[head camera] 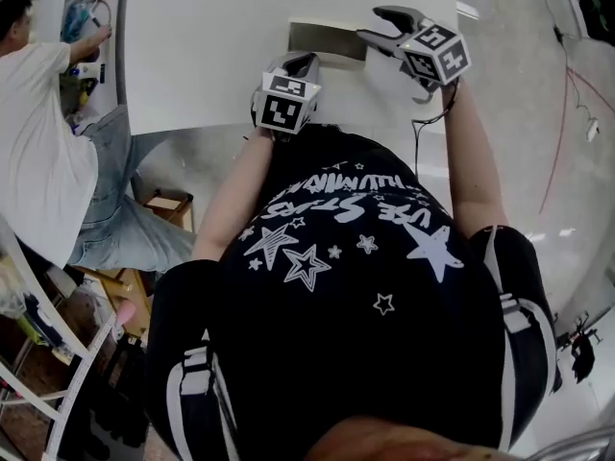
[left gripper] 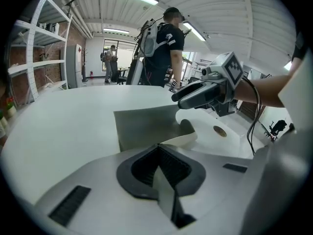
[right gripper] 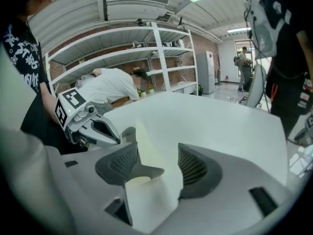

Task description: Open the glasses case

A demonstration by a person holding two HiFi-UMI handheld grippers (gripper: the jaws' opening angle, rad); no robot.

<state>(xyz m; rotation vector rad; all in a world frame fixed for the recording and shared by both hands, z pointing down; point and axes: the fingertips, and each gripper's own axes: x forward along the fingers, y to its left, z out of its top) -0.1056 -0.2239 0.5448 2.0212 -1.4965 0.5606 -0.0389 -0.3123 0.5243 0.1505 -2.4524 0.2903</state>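
The glasses case [head camera: 327,39] is a flat grey-olive folding case lying on the white table [head camera: 211,46]. In the left gripper view its grey panel [left gripper: 142,126] lies flat and a cream inner flap [left gripper: 182,140] curls up at its near edge. My left gripper [left gripper: 159,148] is shut on the case's near edge, with a thin grey sheet pinched between the pads. My right gripper [right gripper: 156,155] stands open, and the cream flap [right gripper: 149,180] rises between its pads. The head view shows the left gripper [head camera: 303,62] at the case's near left corner and the right gripper [head camera: 380,24] at its right end.
A person in a white shirt and jeans [head camera: 38,161] bends over at the table's left side. A wooden box [head camera: 168,205] sits on the floor below. Beyond the table stands a person in black with a backpack [left gripper: 164,43]. White shelves [right gripper: 146,48] line the brick wall.
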